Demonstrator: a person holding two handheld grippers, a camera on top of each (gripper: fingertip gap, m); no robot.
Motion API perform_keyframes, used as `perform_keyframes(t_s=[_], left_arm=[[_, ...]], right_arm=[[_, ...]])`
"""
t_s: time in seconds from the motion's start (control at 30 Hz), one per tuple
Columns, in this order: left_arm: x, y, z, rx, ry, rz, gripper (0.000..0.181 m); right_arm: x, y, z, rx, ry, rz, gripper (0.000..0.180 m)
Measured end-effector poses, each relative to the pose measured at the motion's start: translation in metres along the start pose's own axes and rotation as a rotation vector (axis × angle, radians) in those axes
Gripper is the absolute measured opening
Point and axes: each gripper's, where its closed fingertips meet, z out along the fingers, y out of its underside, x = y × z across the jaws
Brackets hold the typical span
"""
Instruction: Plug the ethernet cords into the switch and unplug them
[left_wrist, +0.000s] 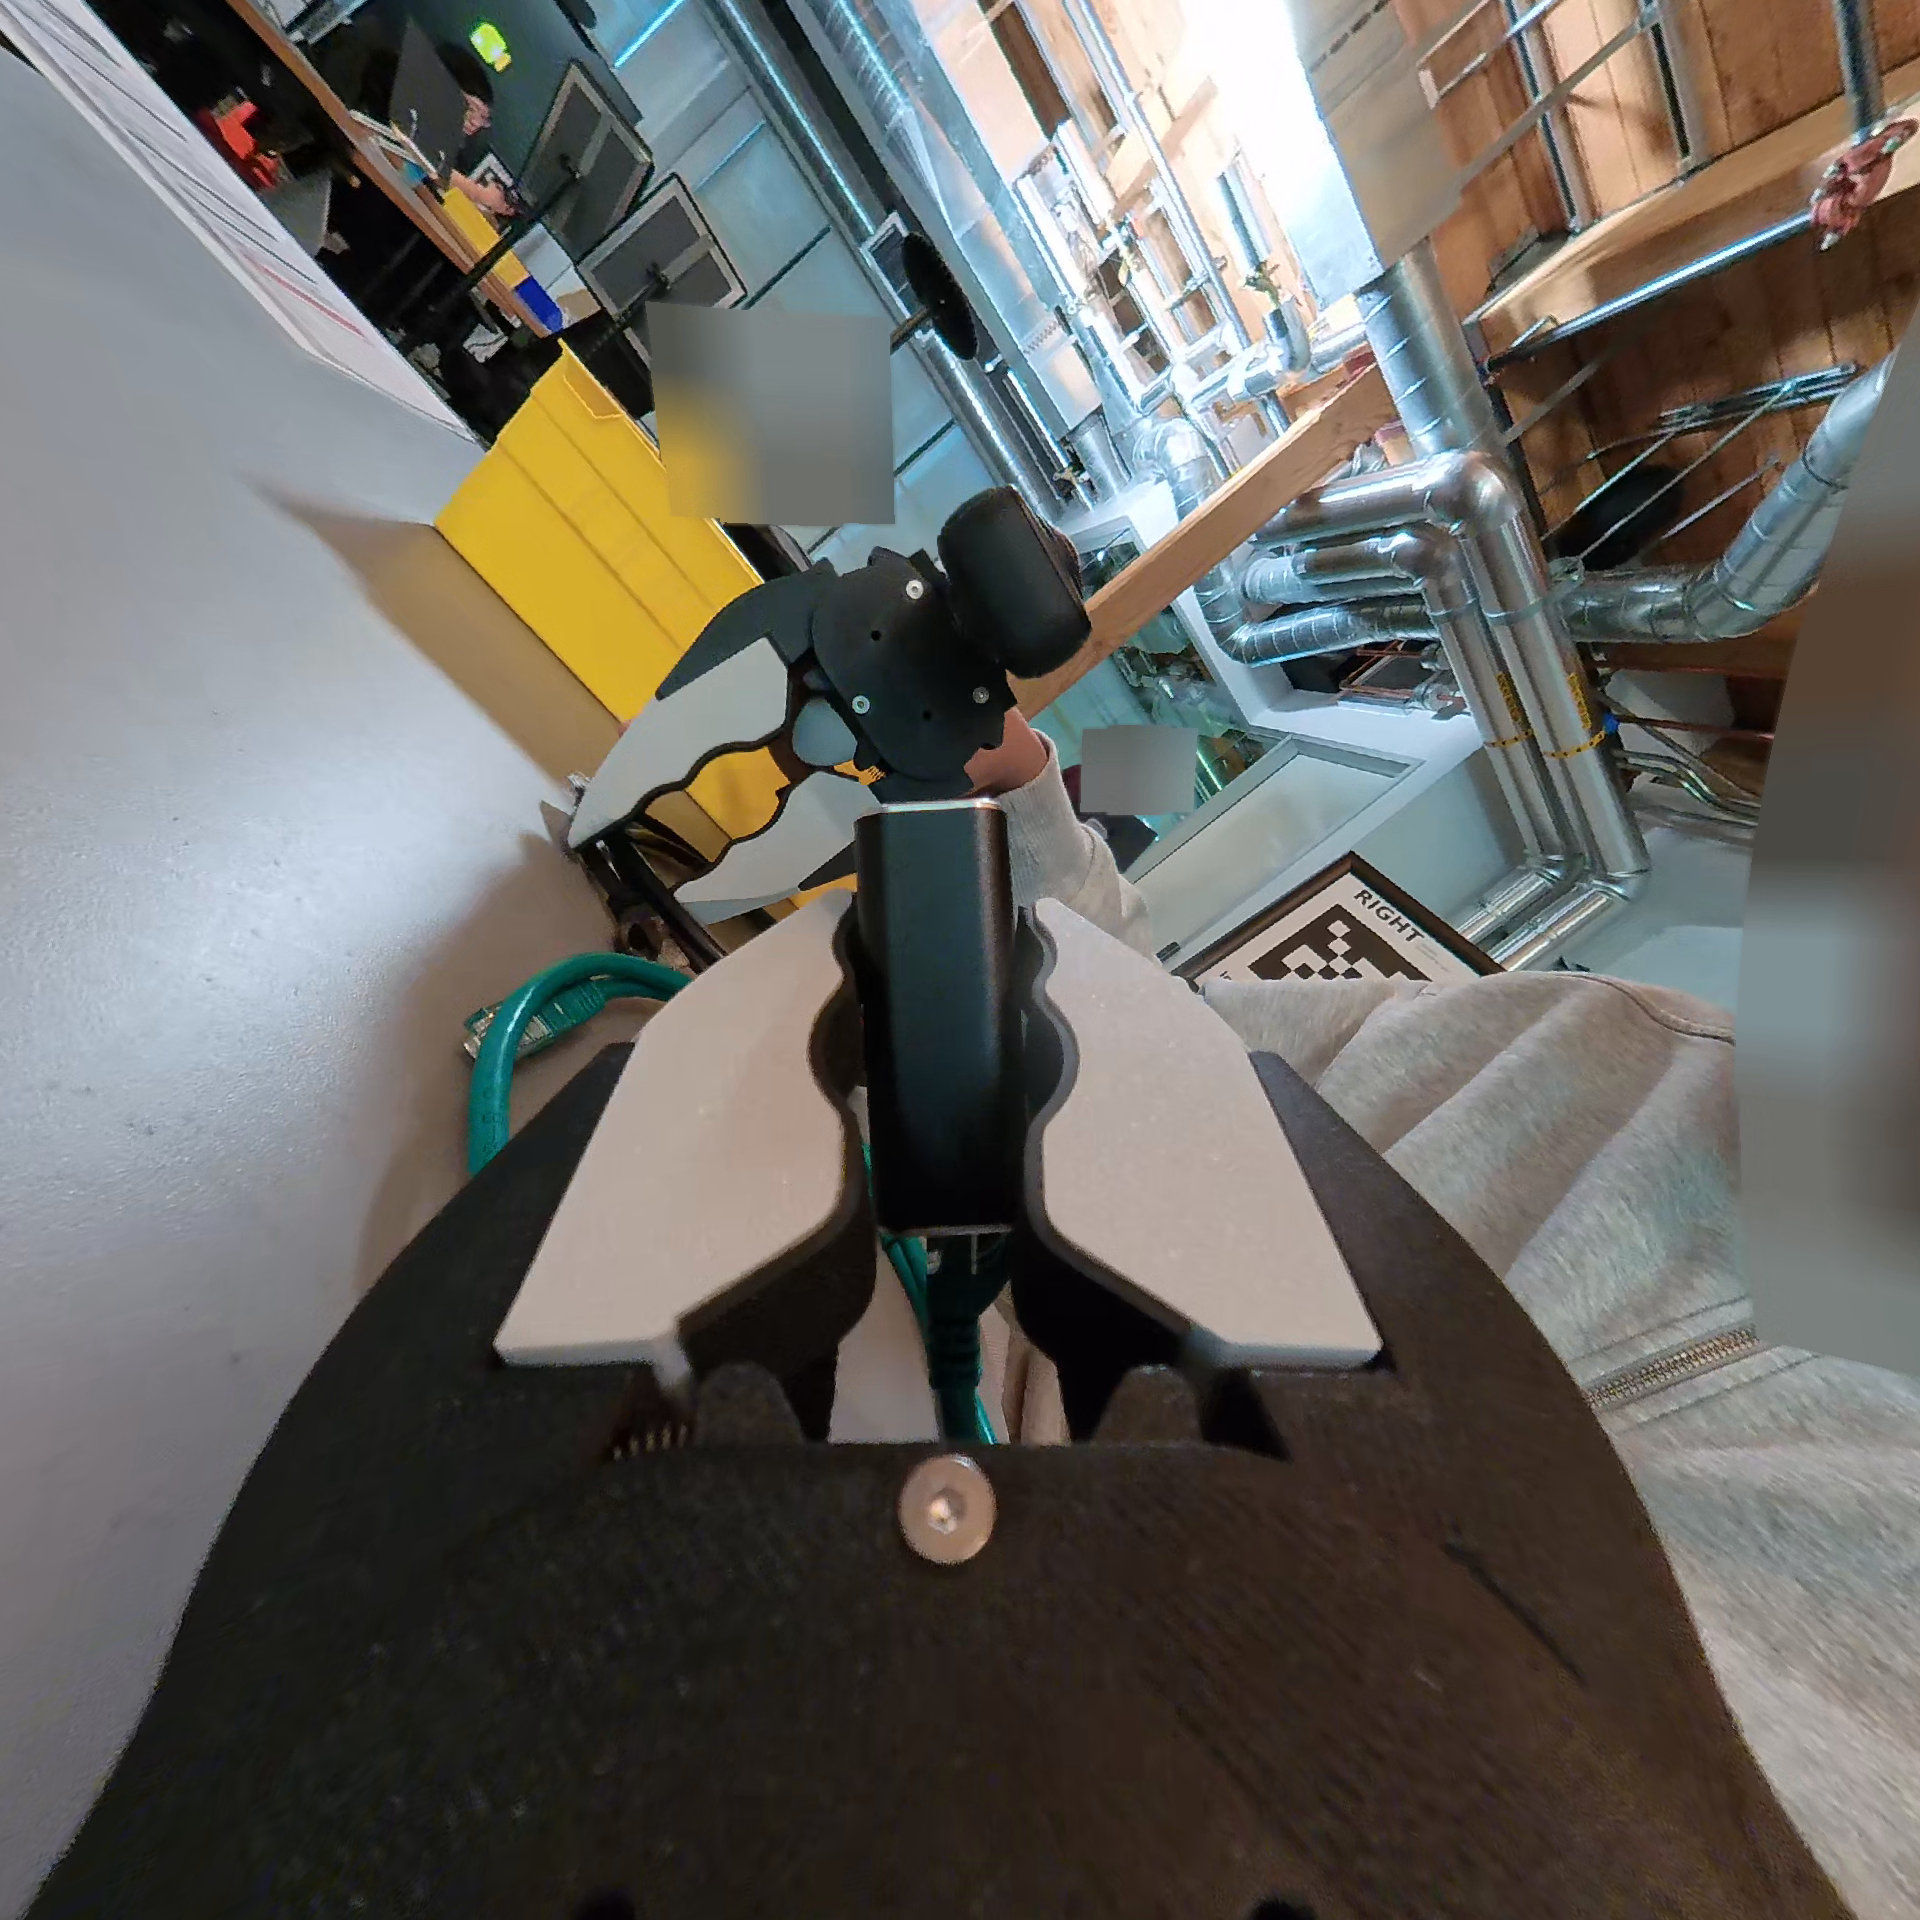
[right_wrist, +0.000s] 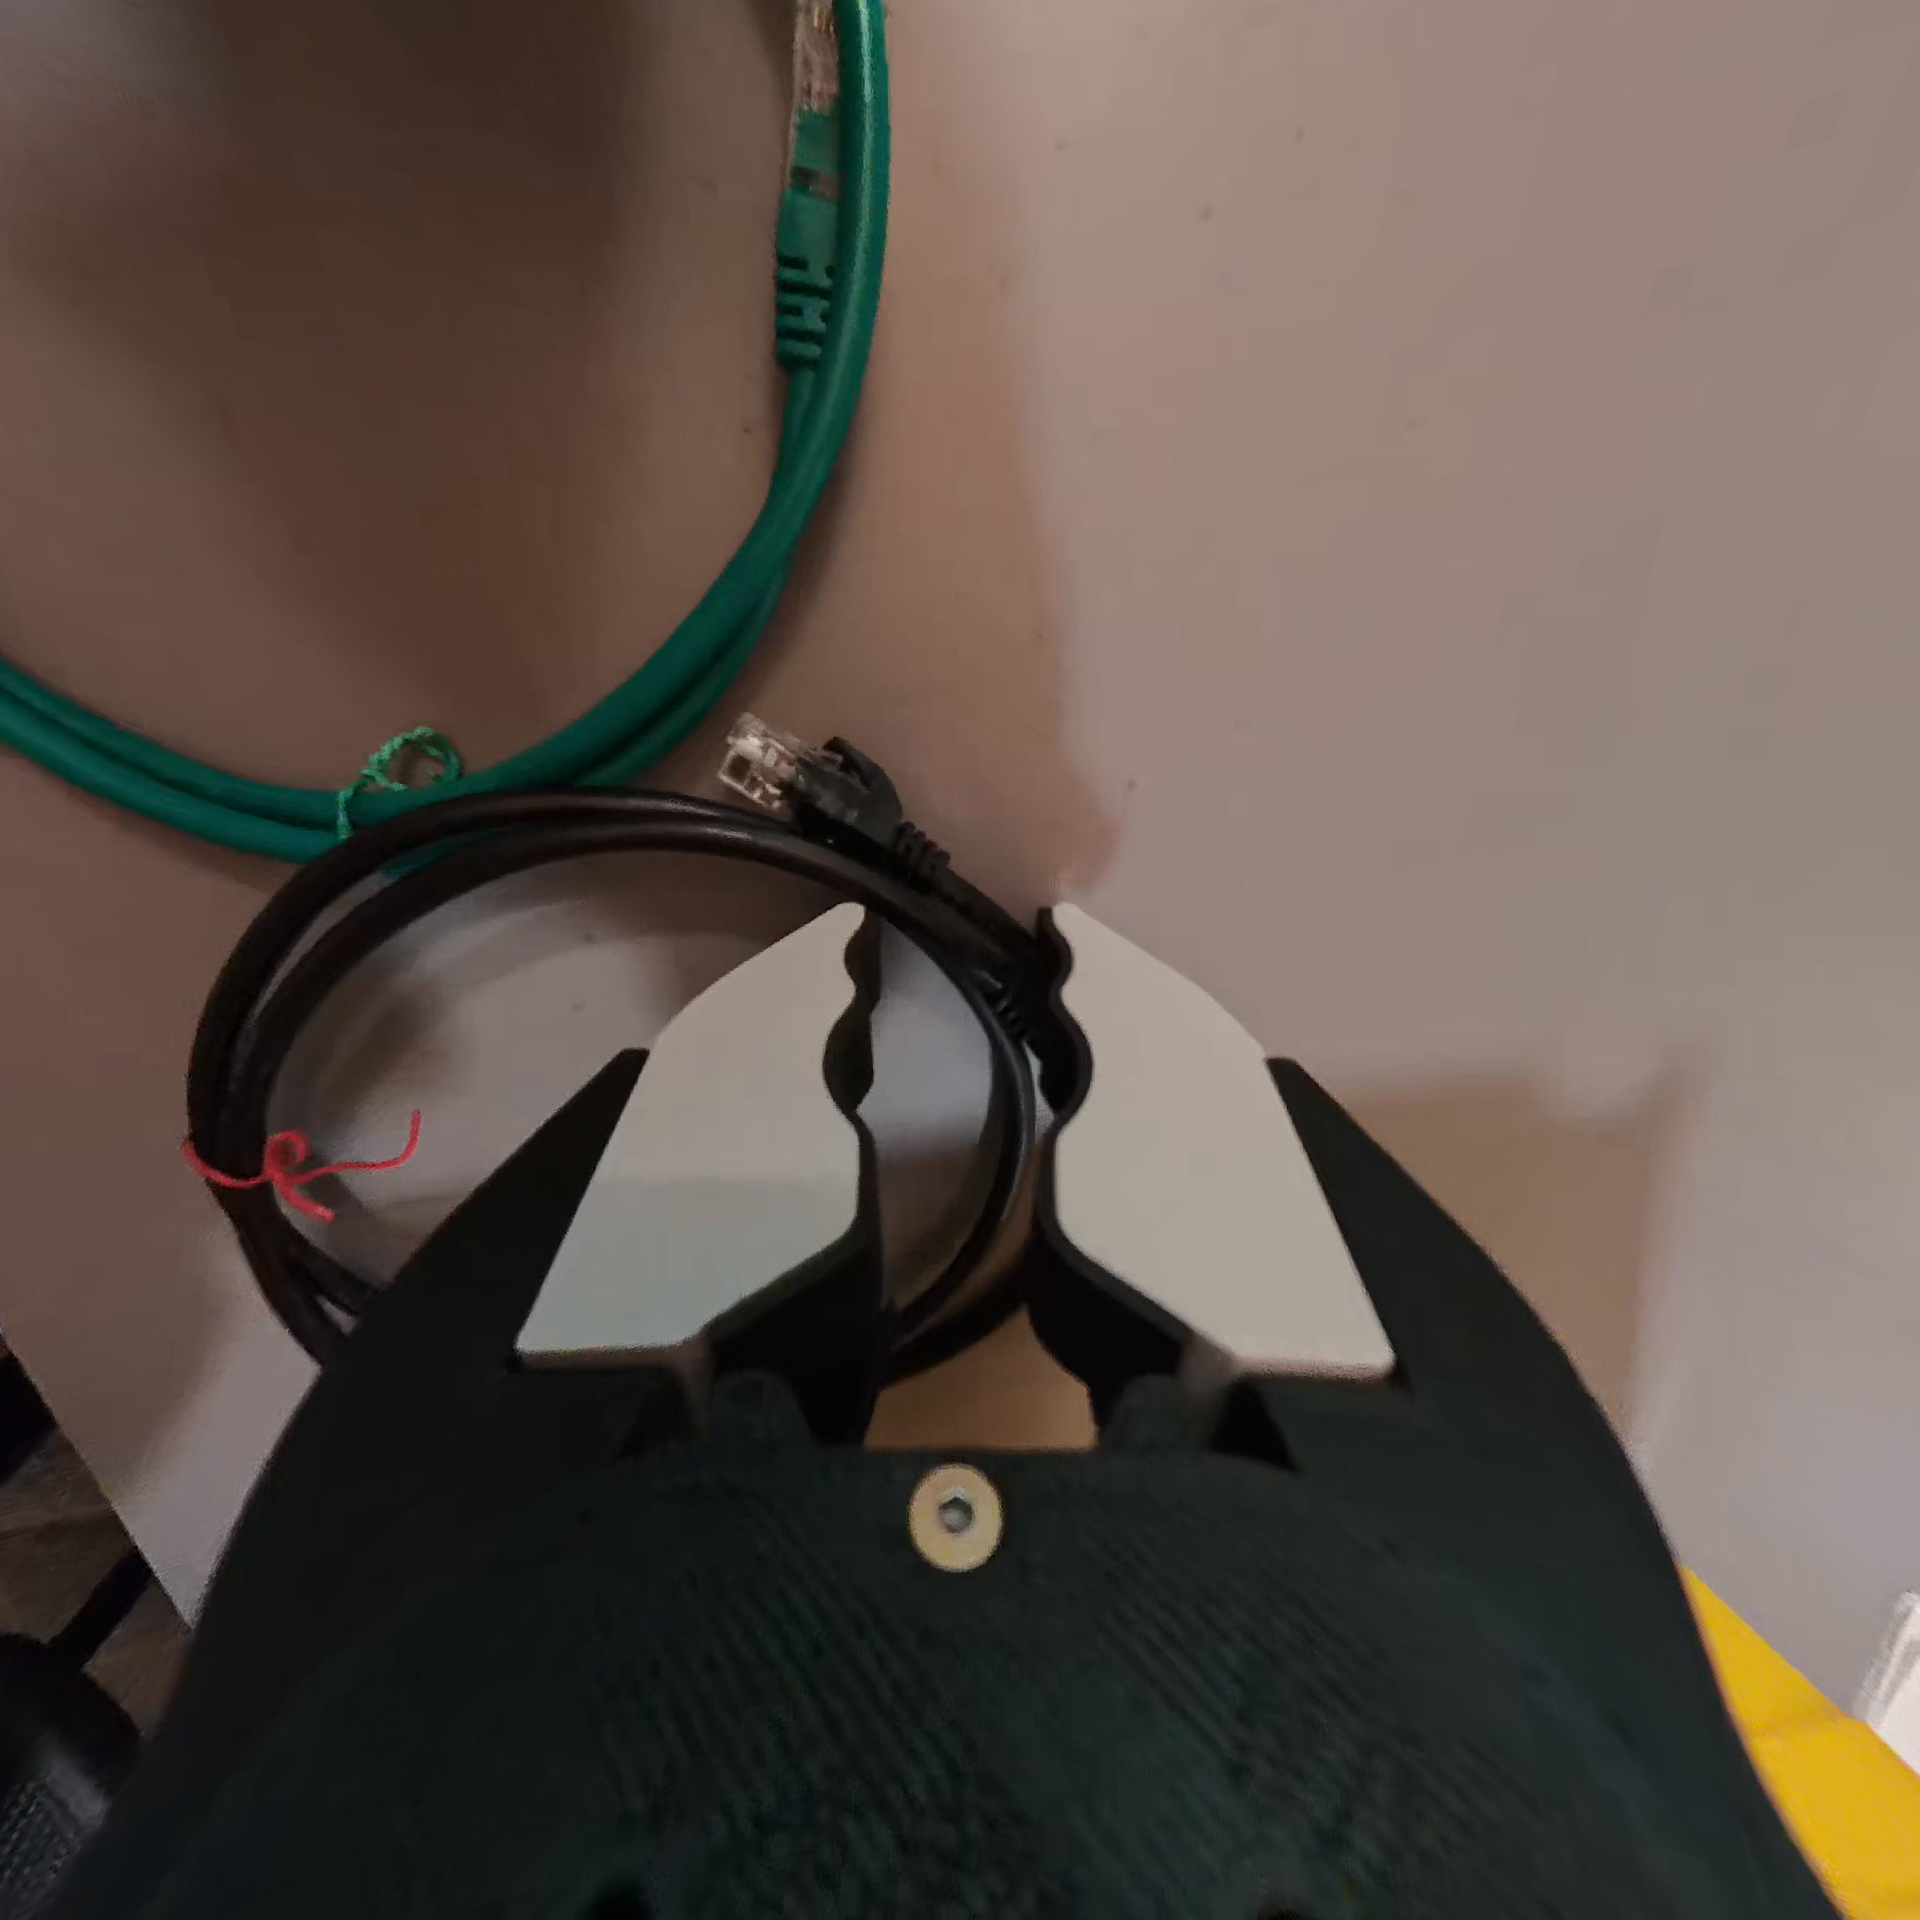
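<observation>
My left gripper (left_wrist: 935, 914) is shut on the black switch (left_wrist: 935, 1039) and holds it lengthwise between the fingers, lifted off the table. A green ethernet cord (left_wrist: 961, 1340) leaves the switch's near end, and more of it loops on the table (left_wrist: 499, 1049). My right gripper (right_wrist: 956, 914) is open, low over the coiled black ethernet cord (right_wrist: 582, 816). The cord's boot lies against the right finger (right_wrist: 1174, 1091), and its clear plug (right_wrist: 764, 764) points away to the left. The green cord (right_wrist: 800, 499) and a free green plug (right_wrist: 805, 208) lie beyond. The right gripper also shows in the left wrist view (left_wrist: 634, 862).
The white table (left_wrist: 208, 935) (right_wrist: 1455, 520) carries both cords. A red tie (right_wrist: 296, 1164) binds the black coil and a green tie (right_wrist: 395, 774) binds the green one. A yellow bin (left_wrist: 582, 540) stands beyond the table. A grey sleeve (left_wrist: 1507, 1195) and a patterned marker board (left_wrist: 1340, 940) are on the right.
</observation>
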Motion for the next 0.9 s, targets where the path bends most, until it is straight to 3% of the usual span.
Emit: perform_keyframes(t_s=[0.17,0.23,0.47,0.57,0.8,0.9], left_arm=[[0.0,-0.001,0.0,0.004,0.007,-0.007,0.026],[0.001,-0.001,-0.001,0.008,0.012,-0.011,0.026],[0.002,-0.003,-0.002,0.024,0.022,-0.021,0.026],[0.002,-0.004,-0.003,0.031,0.027,-0.027,0.026],[0.002,-0.005,-0.004,0.041,0.026,-0.029,0.026],[0.002,-0.005,-0.004,0.041,0.029,-0.032,0.026]], right_arm=[[-0.002,0.002,-0.003,0.006,-0.013,-0.007,0.014],[-0.004,-0.01,-0.012,0.09,-0.006,-0.001,0.006],[0.017,-0.038,-0.095,0.425,0.229,0.002,0.005],[0.014,-0.038,-0.119,0.524,0.225,0.06,0.005],[0.003,-0.019,-0.098,0.416,0.106,0.223,0.005],[-0.004,0.009,-0.079,0.197,0.069,0.286,0.005]])
